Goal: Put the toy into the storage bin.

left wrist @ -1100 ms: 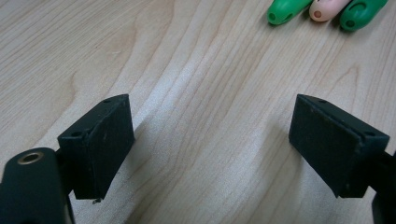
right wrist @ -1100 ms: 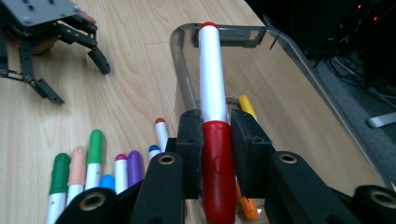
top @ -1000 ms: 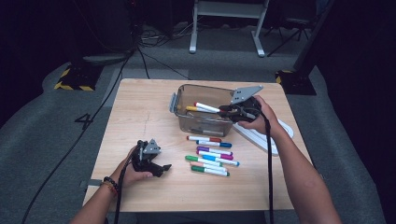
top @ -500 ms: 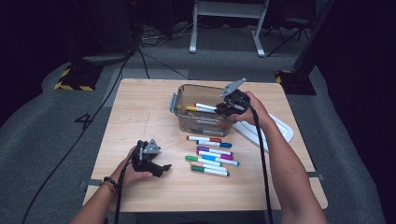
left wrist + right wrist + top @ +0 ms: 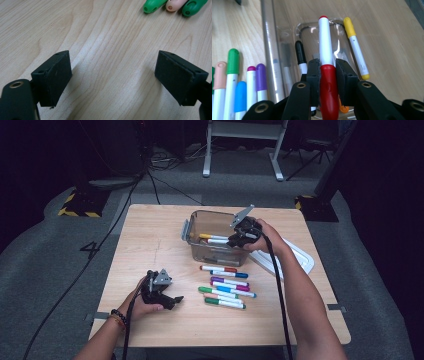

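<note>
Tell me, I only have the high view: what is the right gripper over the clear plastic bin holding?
Observer: The right gripper is shut on a white marker with a red cap, the pads pressing on the cap end.
Operator: Is that marker inside the clear plastic bin yet?
Observer: It hangs over the clear plastic bin; a yellow-capped marker and a black-capped marker lie on the bin's floor.
Operator: And the left gripper, is it holding anything?
Observer: No. The left gripper is open over bare wood, with two green marker caps and a pink one just beyond it.
</note>
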`<state>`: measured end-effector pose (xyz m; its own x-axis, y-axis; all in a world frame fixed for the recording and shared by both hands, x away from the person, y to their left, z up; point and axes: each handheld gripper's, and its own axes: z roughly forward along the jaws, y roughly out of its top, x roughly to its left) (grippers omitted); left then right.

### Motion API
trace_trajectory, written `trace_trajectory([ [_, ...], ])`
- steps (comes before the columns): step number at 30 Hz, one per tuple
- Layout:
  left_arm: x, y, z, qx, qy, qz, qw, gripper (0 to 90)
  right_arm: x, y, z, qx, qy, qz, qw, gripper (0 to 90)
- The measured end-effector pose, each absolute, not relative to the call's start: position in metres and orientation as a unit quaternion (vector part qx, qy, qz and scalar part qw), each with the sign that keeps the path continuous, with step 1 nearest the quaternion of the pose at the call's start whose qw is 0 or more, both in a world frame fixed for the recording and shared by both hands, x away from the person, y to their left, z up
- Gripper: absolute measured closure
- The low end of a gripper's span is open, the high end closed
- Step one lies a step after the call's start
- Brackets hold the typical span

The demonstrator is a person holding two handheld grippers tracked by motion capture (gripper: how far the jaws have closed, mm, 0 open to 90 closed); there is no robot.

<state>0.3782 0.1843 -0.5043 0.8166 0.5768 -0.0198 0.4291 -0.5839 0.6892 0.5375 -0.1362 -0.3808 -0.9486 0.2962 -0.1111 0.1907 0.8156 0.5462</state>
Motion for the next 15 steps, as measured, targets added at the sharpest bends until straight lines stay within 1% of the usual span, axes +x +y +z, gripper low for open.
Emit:
trace_trajectory([
  [7, 0.3782, 0.1843, -0.5043, 0.884, 0.284, 0.104, 0.357, 14.4, 0.5378, -0.1361, -0.3846, 0.12, 0.953, 0.266, 0.081, 74.6],
  [11, 0.3782, 0.1843, -0.5043, 0.884, 0.285, 0.104, 0.357, 14.4, 0.538, -0.137, -0.3862, 0.125, 0.953, 0.264, 0.081, 74.2],
  [12, 0.3782, 0.1843, -0.5043, 0.884, 0.285, 0.104, 0.356, 14.4, 0.5382, -0.1375, -0.3861, 0.128, 0.951, 0.267, 0.085, 73.7],
  [14, 0.3782, 0.1843, -0.5043, 0.884, 0.284, 0.104, 0.357, 14.3, 0.5386, -0.1388, -0.3854, 0.134, 0.95, 0.267, 0.089, 68.4],
  [15, 0.3782, 0.1843, -0.5043, 0.884, 0.284, 0.104, 0.357, 14.3, 0.5387, -0.1396, -0.385, 0.139, 0.949, 0.269, 0.091, 68.4],
])
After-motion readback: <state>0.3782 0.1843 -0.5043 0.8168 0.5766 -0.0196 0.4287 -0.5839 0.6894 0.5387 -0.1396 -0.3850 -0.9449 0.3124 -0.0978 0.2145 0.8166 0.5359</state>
